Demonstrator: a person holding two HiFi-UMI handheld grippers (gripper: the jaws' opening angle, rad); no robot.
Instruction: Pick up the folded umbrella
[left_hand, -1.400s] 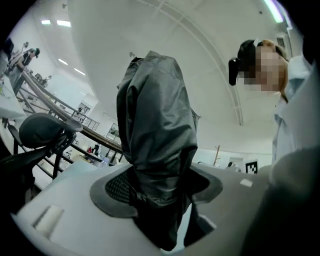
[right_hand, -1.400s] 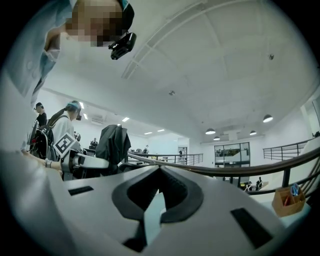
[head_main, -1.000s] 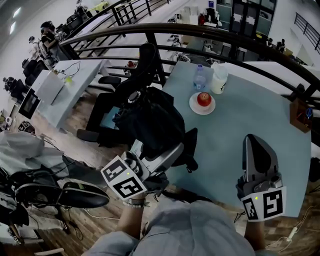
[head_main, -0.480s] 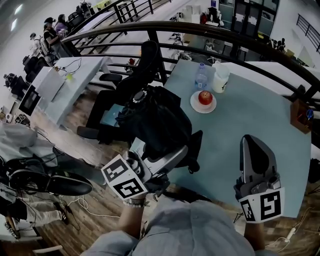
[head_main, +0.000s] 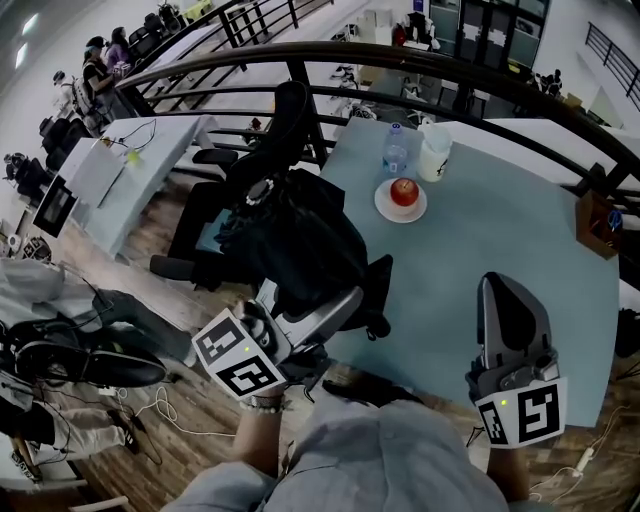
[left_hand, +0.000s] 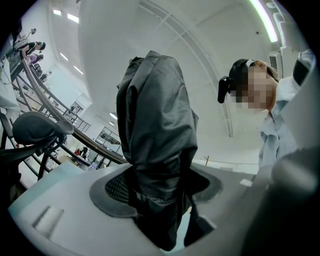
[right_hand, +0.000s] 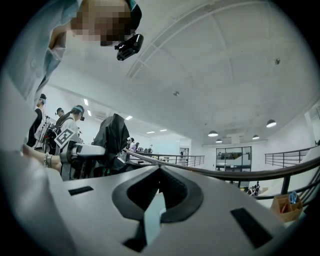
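Observation:
The folded umbrella (head_main: 300, 240) is a black crumpled bundle held up over the table's left edge. My left gripper (head_main: 318, 312) is shut on its lower end. In the left gripper view the umbrella (left_hand: 155, 130) stands upright out of the jaws, and its bottom part is pinched between the pads of the left gripper (left_hand: 157, 200). My right gripper (head_main: 508, 290) hovers over the table's near right side, jaws together with nothing between them. In the right gripper view its tips (right_hand: 160, 170) meet, and the umbrella (right_hand: 112, 132) shows off to the left.
On the light blue table (head_main: 500, 230) stand a plate with a red apple (head_main: 402, 192), a water bottle (head_main: 396, 152) and a white cup (head_main: 435, 158) at the far side. A wooden box (head_main: 598, 222) sits at the right edge. A black office chair (head_main: 285, 130) and a dark railing (head_main: 400, 65) lie beyond.
My left gripper has drifted slightly left with the umbrella still in it. The right gripper has stayed almost still.

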